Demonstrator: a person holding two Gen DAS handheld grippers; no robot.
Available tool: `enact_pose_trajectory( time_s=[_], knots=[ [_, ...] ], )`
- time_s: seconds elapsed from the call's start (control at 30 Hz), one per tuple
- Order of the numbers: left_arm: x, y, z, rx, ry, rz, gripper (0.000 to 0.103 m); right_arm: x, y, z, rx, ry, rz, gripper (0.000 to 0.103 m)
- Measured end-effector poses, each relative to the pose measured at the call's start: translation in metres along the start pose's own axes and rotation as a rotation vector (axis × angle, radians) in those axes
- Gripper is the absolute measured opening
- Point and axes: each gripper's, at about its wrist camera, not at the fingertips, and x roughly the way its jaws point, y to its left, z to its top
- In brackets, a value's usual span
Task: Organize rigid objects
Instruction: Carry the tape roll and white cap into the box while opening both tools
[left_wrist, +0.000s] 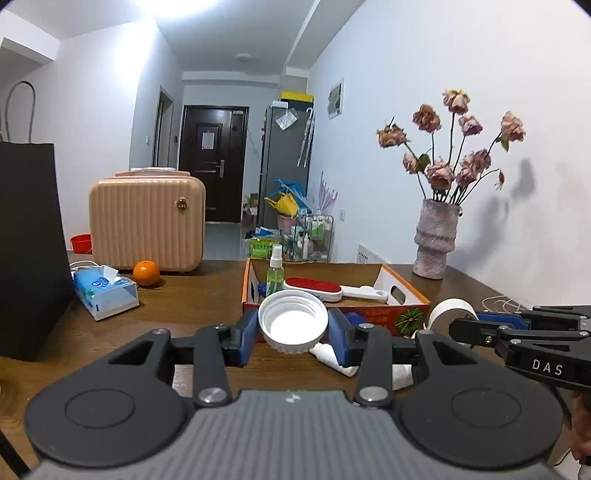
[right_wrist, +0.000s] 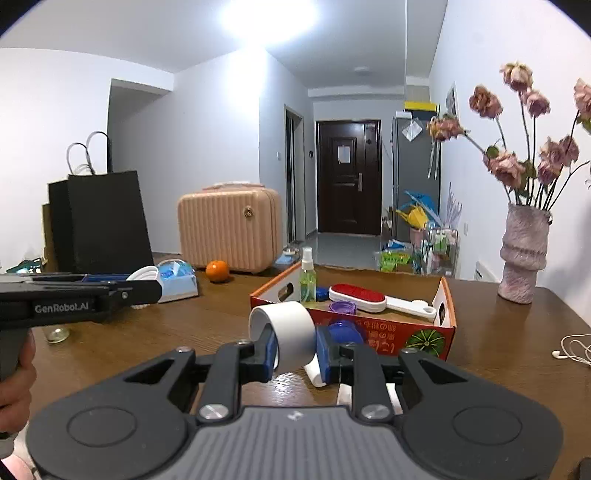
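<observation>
My left gripper (left_wrist: 293, 326) is shut on a white plastic lid (left_wrist: 293, 320), held above the wooden table with its hollow side facing the camera. My right gripper (right_wrist: 295, 341) is shut on a white roll of tape (right_wrist: 286, 332), also lifted off the table. Just beyond both stands an orange cardboard box (left_wrist: 406, 295) (right_wrist: 448, 302). Inside it are a green spray bottle (left_wrist: 276, 275) (right_wrist: 307, 277), a red-and-white lint brush (left_wrist: 317, 288) (right_wrist: 362, 297) and a purple lid (right_wrist: 342, 307). From the left wrist view the right gripper (left_wrist: 458, 325) with the tape roll (left_wrist: 448, 312) shows at the right; the left gripper (right_wrist: 147, 286) with its lid (right_wrist: 146, 275) shows at the left of the right wrist view.
A white tube (left_wrist: 332, 356) lies on the table under the grippers. An orange (left_wrist: 146, 273), a blue tissue pack (left_wrist: 105, 291), a pink case (left_wrist: 147, 219) and a black paper bag (left_wrist: 29, 251) stand to the left. A vase of dried roses (left_wrist: 436, 240) and white earphones (right_wrist: 572, 350) are on the right.
</observation>
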Motion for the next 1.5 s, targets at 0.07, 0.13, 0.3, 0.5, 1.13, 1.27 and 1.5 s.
enact_pose_trajectory(
  time_s=[0.07,0.13,0.3,0.5,1.13,1.27,1.5],
  knots=[
    [-0.009,-0.003,-0.003,0.003,-0.005,0.000,0.040,-0.012,0.002,-0.002,-0.002,-0.013,-0.001,0.022],
    [-0.016,-0.005,-0.005,0.006,-0.009,-0.004,0.040,-0.020,0.003,-0.003,0.002,-0.025,-0.007,0.022],
    [-0.014,-0.010,-0.008,0.014,-0.001,-0.020,0.040,-0.028,-0.001,-0.007,0.020,-0.036,-0.027,0.022],
    [0.021,-0.012,-0.006,0.020,0.033,-0.050,0.040,-0.008,-0.018,-0.008,0.035,-0.011,-0.045,0.022],
    [0.351,0.032,0.029,0.033,0.395,-0.089,0.041,0.336,-0.160,0.053,0.259,0.448,-0.038,0.022],
    [0.374,0.038,0.021,0.052,0.411,-0.063,0.047,0.375,-0.167,0.042,0.336,0.534,-0.013,0.029],
    [0.364,0.038,0.025,0.059,0.384,-0.061,0.057,0.366,-0.166,0.044,0.328,0.486,-0.029,0.047]
  ],
)
